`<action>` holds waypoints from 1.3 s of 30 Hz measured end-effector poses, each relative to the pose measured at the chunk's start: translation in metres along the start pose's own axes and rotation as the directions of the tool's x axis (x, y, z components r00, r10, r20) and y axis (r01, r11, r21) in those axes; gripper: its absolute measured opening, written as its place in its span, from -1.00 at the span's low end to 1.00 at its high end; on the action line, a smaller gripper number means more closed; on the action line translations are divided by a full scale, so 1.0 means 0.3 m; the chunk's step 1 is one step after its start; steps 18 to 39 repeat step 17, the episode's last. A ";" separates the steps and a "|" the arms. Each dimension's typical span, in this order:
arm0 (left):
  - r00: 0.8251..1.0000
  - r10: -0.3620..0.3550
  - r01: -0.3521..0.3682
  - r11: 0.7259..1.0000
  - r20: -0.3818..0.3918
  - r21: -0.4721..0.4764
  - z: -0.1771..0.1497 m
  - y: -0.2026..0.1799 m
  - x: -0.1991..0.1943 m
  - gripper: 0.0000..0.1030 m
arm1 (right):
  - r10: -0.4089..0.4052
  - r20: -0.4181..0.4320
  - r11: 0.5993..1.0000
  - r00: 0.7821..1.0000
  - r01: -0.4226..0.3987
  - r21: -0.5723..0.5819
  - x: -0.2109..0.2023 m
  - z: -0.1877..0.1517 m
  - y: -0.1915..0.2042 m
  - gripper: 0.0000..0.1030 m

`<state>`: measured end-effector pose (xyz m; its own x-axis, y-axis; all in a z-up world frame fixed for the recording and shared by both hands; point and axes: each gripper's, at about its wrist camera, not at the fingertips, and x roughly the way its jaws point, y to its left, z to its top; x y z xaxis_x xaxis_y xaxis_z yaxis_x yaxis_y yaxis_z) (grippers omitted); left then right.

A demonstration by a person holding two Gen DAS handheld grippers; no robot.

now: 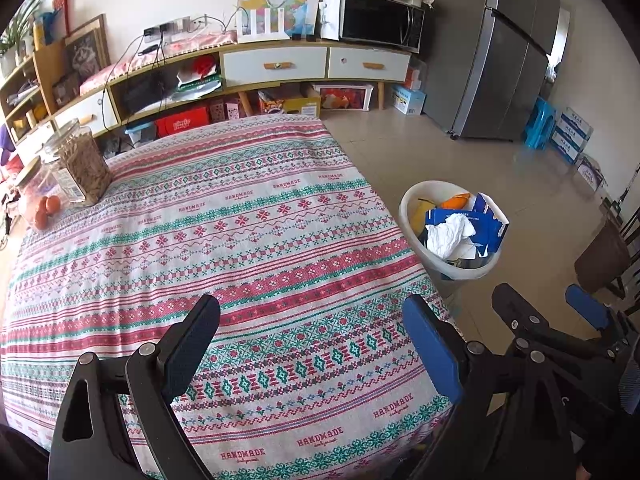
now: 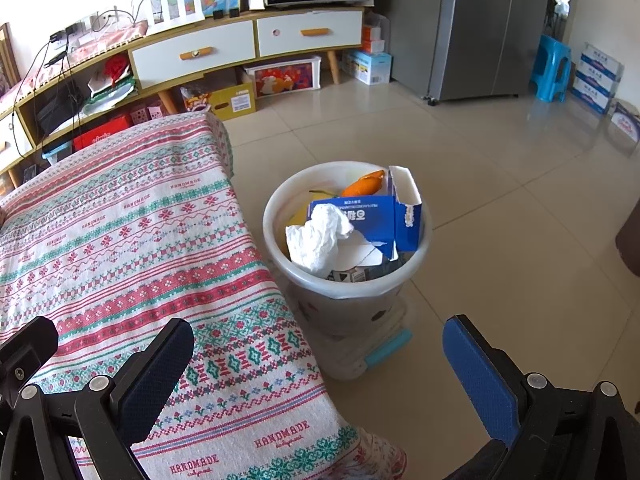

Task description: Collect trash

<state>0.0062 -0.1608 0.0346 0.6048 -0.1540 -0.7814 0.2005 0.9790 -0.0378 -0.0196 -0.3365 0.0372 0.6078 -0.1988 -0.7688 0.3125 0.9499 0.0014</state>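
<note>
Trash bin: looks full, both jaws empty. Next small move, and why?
Probably pull both grippers back and stop. The bin on the floor beside the table already holds the crumpled tissue, blue carton and orange peel. The left gripper and right gripper stand open, holding nothing, and no loose trash shows on the cloth; only jars at its far corner.

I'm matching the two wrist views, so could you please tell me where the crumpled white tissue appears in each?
Left wrist: crumpled white tissue right of centre, inside the white bin.
Right wrist: tissue near centre, at the bin's left side.
Shared landmark: blue carton directly beside it.
</note>
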 end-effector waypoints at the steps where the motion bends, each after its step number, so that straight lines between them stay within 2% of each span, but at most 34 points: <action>1: 1.000 0.001 -0.001 1.000 0.000 0.000 -0.001 0.001 0.001 0.83 | -0.002 -0.001 1.000 1.000 0.002 -0.001 0.001 0.000 0.000 0.99; 39: 1.000 0.000 0.000 1.000 -0.004 0.002 -0.005 -0.006 0.000 0.83 | -0.019 -0.007 1.000 1.000 0.019 -0.008 0.008 0.002 0.000 0.99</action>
